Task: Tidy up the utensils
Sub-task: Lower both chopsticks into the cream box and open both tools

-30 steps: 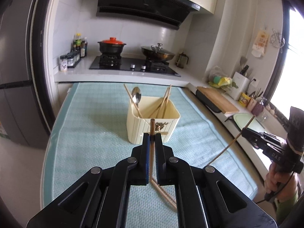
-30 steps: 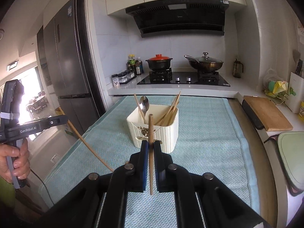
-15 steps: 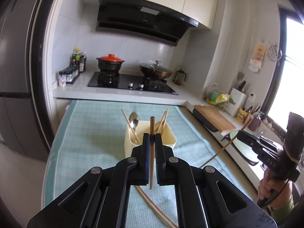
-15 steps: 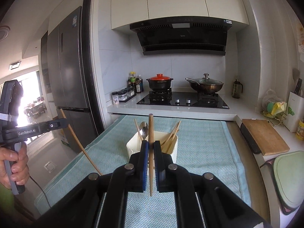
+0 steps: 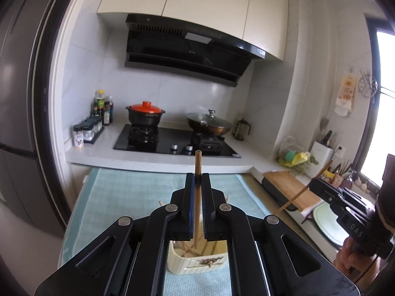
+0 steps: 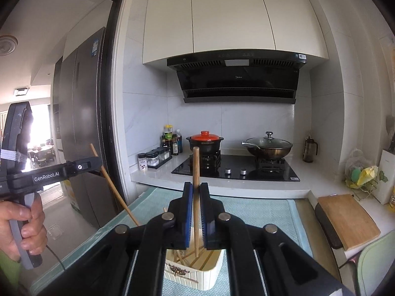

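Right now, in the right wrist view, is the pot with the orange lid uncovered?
No, the orange lid sits closed on the black pot on the stove.

This is a home kitchen. A black glass gas hob (image 6: 237, 170) is sitting in a white stone counter (image 6: 222, 185), carrying a black clay pot with an orange-red lid (image 6: 205, 141) and a dark wok under a glass lid (image 6: 267, 146). A slanted black range hood (image 6: 238, 79) is hanging under cream wall cabinets (image 6: 232, 17). Sauce bottles (image 6: 171, 139) and spice jars (image 6: 150, 159) are standing by the hob, a tall grey refrigerator (image 6: 81, 123) is looming at the left, and a wooden cutting board (image 6: 348, 219) is lying at the right.
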